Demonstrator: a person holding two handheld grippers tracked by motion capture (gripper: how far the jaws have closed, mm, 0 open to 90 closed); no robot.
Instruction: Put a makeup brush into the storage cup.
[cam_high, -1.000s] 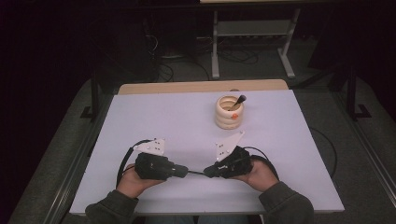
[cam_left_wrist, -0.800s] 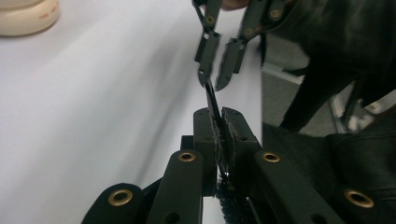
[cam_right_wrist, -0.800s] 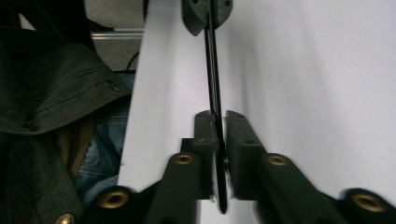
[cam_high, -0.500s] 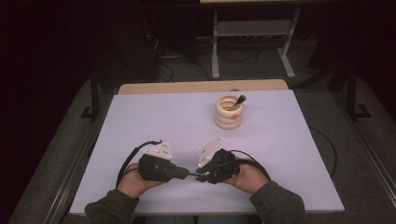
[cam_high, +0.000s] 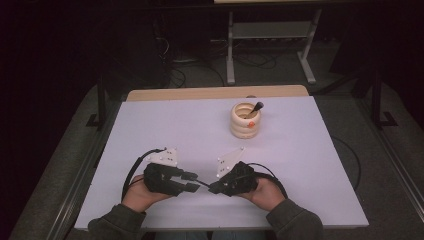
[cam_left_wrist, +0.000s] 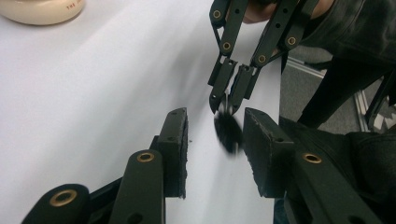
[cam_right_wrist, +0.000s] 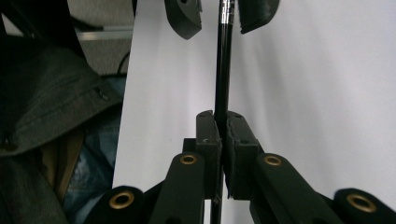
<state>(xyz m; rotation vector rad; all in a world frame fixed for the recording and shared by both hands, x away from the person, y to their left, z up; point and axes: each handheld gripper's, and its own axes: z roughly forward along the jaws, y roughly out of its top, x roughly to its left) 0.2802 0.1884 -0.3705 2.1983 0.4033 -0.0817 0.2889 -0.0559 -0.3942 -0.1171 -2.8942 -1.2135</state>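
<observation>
Left gripper (cam_high: 189, 182) sits low at the near left of the white table (cam_high: 150, 125), held level and pointing inward toward the other hand. Its jaws have just been opening and now stand partly apart; in the left gripper view the pads (cam_left_wrist: 175, 144) flank the bushy dark head of a thin brush (cam_left_wrist: 227, 133) without pressing on it, so the brush tip lies in the gap, not gripped. Likely reason: this side has let go, or is lined up to receive, while the other hand carries the load. Between the two tools, in the high view, the brush (cam_high: 202, 184) runs as a thin dark line just above the tabletop, bridging one gripper to the other. Right gripper (cam_high: 214, 188) points back toward the left one, jaws pinched tight on the black handle (cam_right_wrist: 222, 70); the right gripper view shows the shaft running straight up from between the closed pads toward the parted left jaws beyond. Holding it by the handle end keeps the bristles free and presented forward, which suits a hand-over or a regrip. Farther back and right of centre, well apart from both hands, stands a cream ribbed holder (cam_high: 245, 120) with another dark-handled tool leaning in it, a probable home for the brush.
</observation>
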